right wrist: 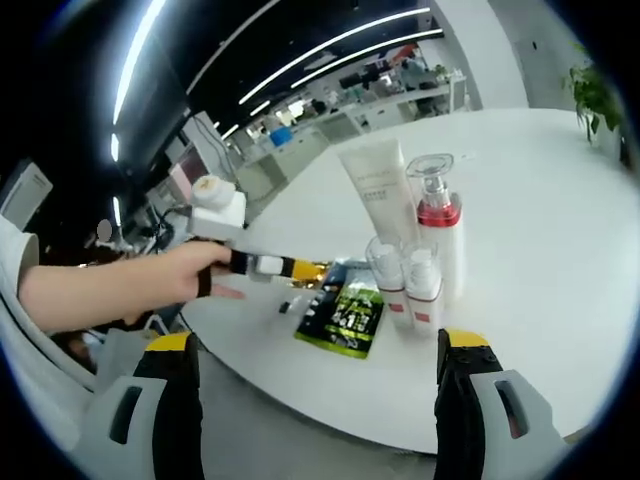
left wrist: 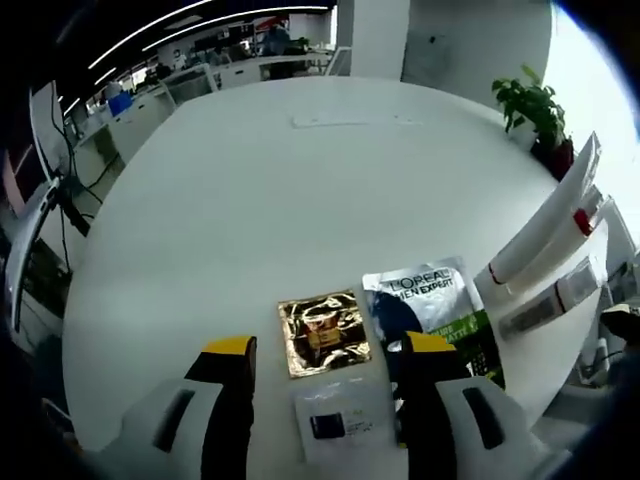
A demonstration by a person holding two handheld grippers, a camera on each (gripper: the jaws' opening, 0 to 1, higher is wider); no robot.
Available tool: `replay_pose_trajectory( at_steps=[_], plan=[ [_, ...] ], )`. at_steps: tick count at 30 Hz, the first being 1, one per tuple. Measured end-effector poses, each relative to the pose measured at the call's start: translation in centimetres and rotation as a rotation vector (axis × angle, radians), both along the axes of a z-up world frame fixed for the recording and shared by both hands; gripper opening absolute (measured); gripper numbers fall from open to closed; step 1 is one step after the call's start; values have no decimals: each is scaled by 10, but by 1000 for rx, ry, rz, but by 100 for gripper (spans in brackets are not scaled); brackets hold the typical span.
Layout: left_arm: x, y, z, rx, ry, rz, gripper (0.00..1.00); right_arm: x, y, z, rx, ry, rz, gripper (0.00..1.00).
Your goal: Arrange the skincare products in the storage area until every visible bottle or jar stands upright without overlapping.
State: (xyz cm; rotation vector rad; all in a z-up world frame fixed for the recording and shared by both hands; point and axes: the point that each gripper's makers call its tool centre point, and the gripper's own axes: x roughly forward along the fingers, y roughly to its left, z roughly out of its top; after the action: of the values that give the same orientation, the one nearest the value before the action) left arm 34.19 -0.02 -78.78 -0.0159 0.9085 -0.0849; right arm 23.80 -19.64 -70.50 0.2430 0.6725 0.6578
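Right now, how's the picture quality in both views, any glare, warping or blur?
Left gripper view: fisheye bends the white table into a dome, window light blows out the right edge, gold sachet glints. Right gripper view: ceiling lights streak, bottles look fairly sharp, the hand softer.

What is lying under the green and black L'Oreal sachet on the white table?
The L'Oreal sachet lies flat on the bare white table. Its lower edge is covered by the left tool, so anything beneath that part cannot be seen. A gold sachet lies beside it, not under it.
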Motion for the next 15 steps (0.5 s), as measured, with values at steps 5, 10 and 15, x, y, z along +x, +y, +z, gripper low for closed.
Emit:
replay_pose_trajectory(
  at_steps=[5,10,15],
  plan=[
    [-11,5,5,-35,-17,-15,63,2,-4,1,-12,-18,-11,98],
    [-44,11,20,-76,-49,-21,70,4,-8,5,-36,-42,-30,97],
    [-62,23,29,-137,-111,-39,81,4,-8,5,-44,-53,-28,97]
  ],
)
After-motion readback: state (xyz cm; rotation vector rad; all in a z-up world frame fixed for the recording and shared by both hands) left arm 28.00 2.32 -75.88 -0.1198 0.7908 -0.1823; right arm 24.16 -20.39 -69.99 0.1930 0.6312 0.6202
